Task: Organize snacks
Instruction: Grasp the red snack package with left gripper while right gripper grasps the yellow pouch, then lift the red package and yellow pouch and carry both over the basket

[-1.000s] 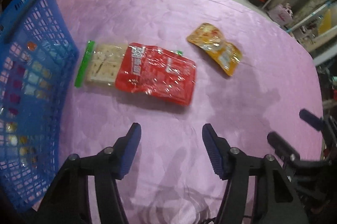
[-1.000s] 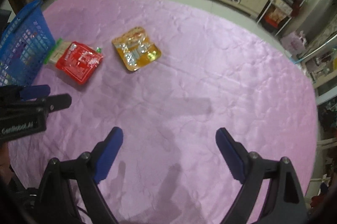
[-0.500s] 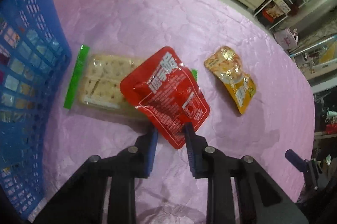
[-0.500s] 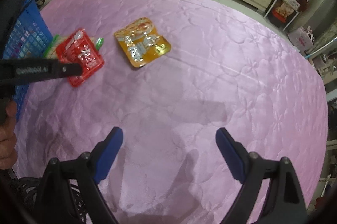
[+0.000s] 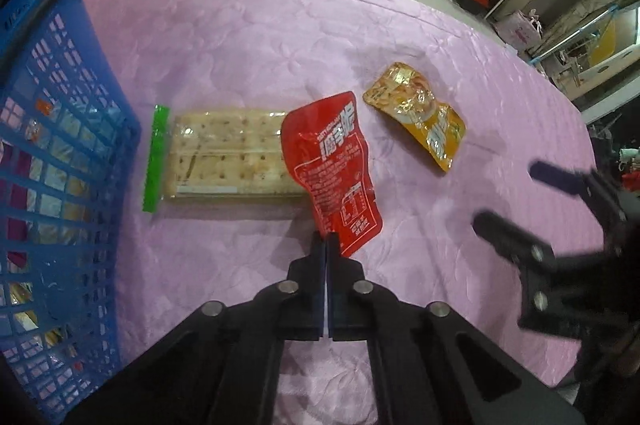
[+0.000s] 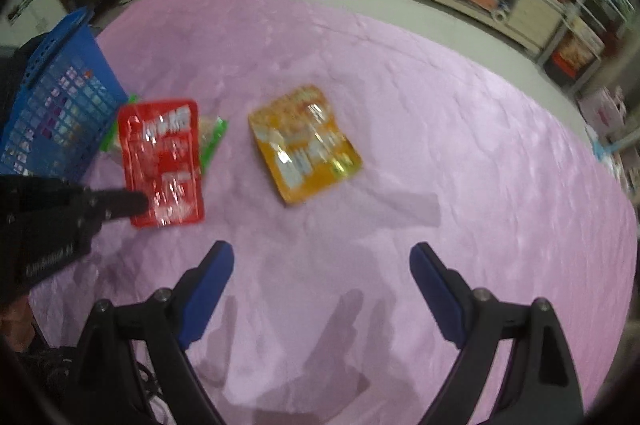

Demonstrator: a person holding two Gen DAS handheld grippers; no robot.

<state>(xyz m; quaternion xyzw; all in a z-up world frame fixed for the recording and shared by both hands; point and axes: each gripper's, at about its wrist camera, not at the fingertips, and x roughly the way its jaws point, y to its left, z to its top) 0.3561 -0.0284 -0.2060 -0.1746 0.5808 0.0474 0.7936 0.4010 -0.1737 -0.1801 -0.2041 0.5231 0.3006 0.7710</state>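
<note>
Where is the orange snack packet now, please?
In the left wrist view the orange snack packet lies flat on the pink cloth, right of the red packet and apart from it. No gripper touches it.

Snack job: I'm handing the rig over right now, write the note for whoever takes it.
Left gripper: shut on the near corner of the red pouch, which still overlaps the cracker pack.
Right gripper: open, empty, over bare pink cloth, on the near side of the orange pouch.
Blue basket: at the left edge of the cloth, beside the cracker pack, with some packets already showing through its mesh.
Done: red pouch gripped.
Left: probably move the red pouch into the basket, then the cracker pack and the orange pouch, which both lie flat and untouched.
</note>
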